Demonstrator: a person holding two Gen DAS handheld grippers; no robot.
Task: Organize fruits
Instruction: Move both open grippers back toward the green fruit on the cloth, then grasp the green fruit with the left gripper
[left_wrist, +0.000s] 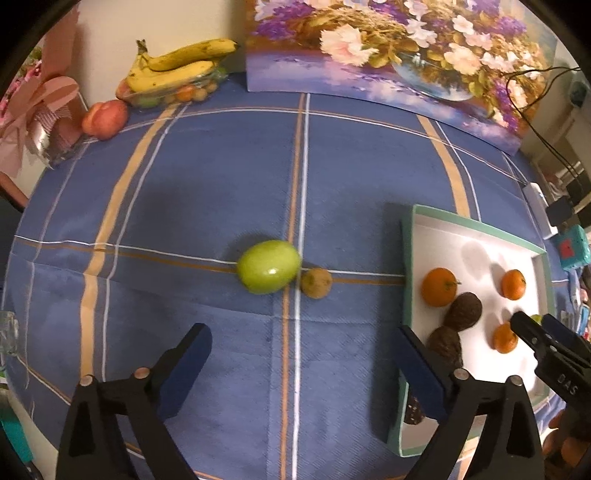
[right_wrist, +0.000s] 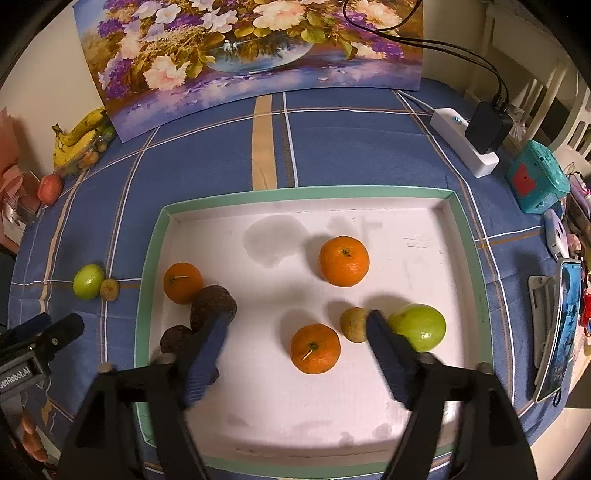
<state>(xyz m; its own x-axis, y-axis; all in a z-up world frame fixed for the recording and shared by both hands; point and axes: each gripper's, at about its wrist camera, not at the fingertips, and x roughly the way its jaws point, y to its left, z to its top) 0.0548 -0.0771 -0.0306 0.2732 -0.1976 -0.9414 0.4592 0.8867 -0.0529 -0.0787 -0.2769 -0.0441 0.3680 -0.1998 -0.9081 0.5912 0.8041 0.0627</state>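
Both tongs gape, gripping nothing. The left gripper hovers before the green fruit left of the tray, probably next; the right gripper hangs over fruit already gathered there.

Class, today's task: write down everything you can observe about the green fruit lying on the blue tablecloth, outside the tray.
The green fruit is smooth, glossy and oval, yellowish-green with a small bright highlight on its skin; it looks whole and unbruised. It lies on its side on the blue checked tablecloth, just where the cloth's stripes cross, left of the green-rimmed tray. A small brownish round fruit sits right against it, seemingly touching. The left gripper stands open in front of it, not touching it.
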